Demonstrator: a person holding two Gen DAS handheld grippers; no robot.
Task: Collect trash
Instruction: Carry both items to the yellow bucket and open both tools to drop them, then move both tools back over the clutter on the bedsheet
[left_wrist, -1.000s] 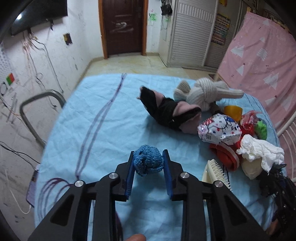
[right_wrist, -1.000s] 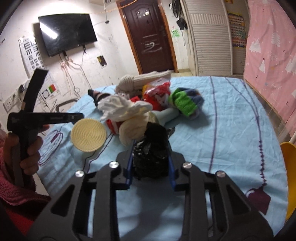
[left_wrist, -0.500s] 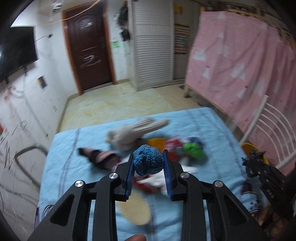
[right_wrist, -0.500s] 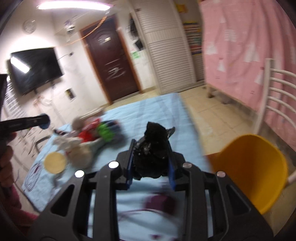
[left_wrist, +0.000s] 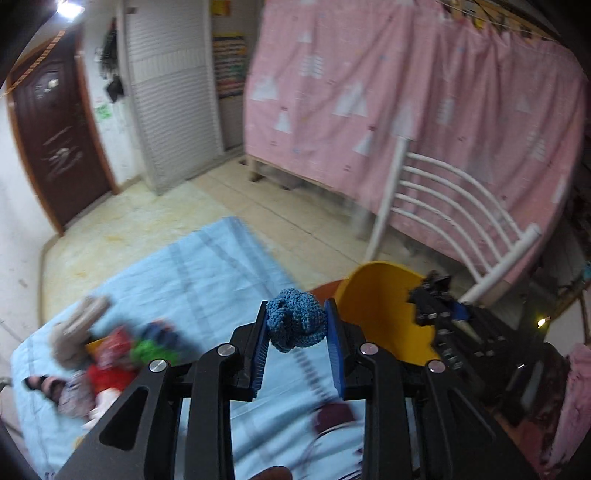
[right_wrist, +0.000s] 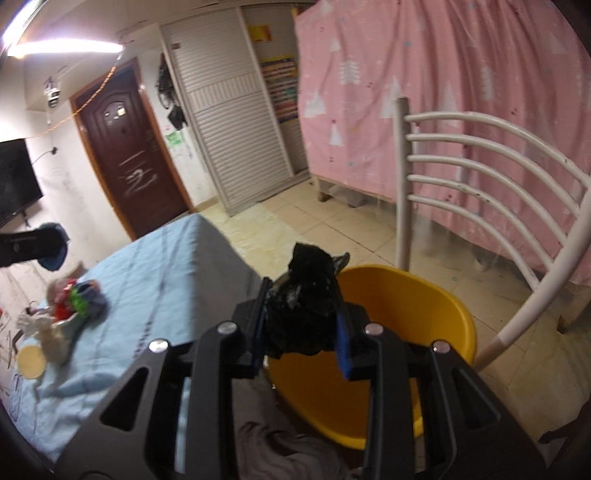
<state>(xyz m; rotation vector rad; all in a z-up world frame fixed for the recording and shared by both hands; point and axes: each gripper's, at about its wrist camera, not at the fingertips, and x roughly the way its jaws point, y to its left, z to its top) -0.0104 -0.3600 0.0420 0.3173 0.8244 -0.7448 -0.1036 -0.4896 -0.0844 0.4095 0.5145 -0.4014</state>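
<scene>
My left gripper (left_wrist: 296, 325) is shut on a blue knitted ball (left_wrist: 295, 320), held in the air above the right end of the table. My right gripper (right_wrist: 301, 325) is shut on a crumpled black bag (right_wrist: 304, 306), held over the near rim of a yellow tub (right_wrist: 406, 306). The tub also shows in the left wrist view (left_wrist: 380, 314), with the right gripper (left_wrist: 437, 308) above its right side. The left gripper shows far left in the right wrist view (right_wrist: 51, 245).
A table with a light blue cloth (right_wrist: 155, 280) holds a pile of toys, rags and a round yellow brush (right_wrist: 31, 363) at its left end. A white metal chair (right_wrist: 480, 192) stands behind the tub. A pink curtain (left_wrist: 424, 110) hangs behind.
Both grippers have swung right and up from the pile on the table toward the yellow tub, each still holding its item. The right gripper now hangs over the tub's rim.
</scene>
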